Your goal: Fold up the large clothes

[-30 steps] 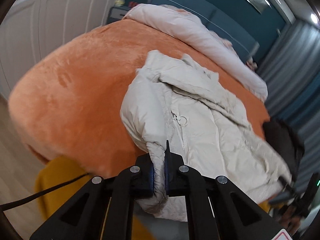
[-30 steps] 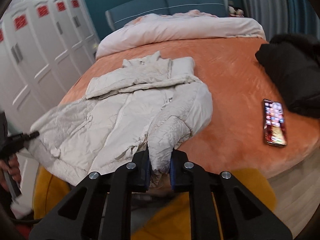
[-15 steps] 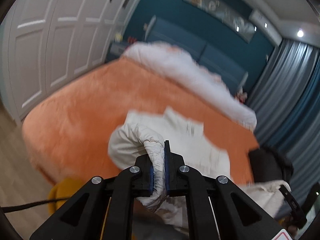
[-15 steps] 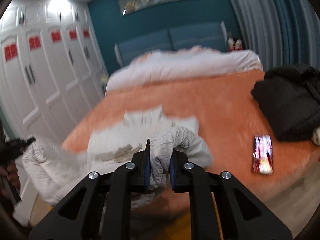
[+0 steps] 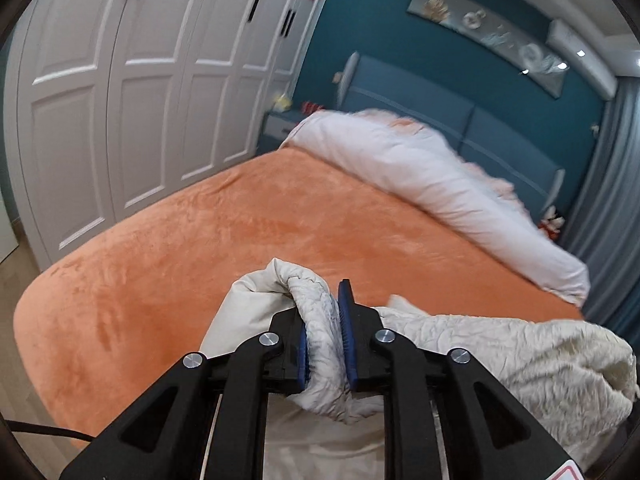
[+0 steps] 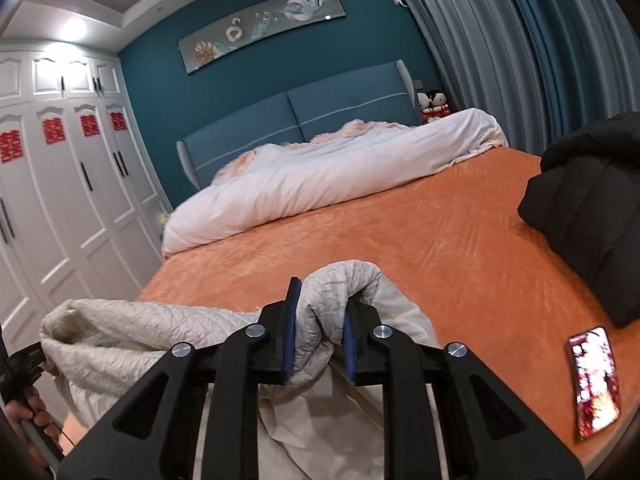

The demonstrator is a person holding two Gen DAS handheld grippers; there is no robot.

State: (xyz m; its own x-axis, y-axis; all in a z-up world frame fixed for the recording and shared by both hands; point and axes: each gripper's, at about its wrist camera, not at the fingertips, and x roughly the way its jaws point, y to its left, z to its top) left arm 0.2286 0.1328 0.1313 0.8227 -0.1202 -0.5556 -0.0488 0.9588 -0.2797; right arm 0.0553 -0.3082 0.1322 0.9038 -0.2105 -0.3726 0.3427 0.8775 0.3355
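A cream quilted jacket (image 5: 500, 352) hangs between my two grippers above the near end of the orange bed (image 5: 240, 232). My left gripper (image 5: 325, 344) is shut on a bunched edge of the jacket. My right gripper (image 6: 318, 340) is shut on another bunched edge of the jacket (image 6: 160, 328). The jacket's raised edge spans from one gripper to the other and the rest hangs below, mostly hidden by the gripper arms. The left gripper also shows at the left edge of the right wrist view (image 6: 24, 364).
A white duvet (image 6: 328, 176) lies rolled at the bed's head by the blue headboard (image 6: 296, 120). A black coat (image 6: 592, 208) and a phone (image 6: 596, 384) lie on the bed's right side. White wardrobes (image 5: 120, 100) stand to the left. Grey curtains (image 6: 520, 48) hang at right.
Both grippers have lifted the jacket's lower edge up off the bed and carried it forward towards the bed's head. The jacket, which lay spread flat, now hangs bunched between them.
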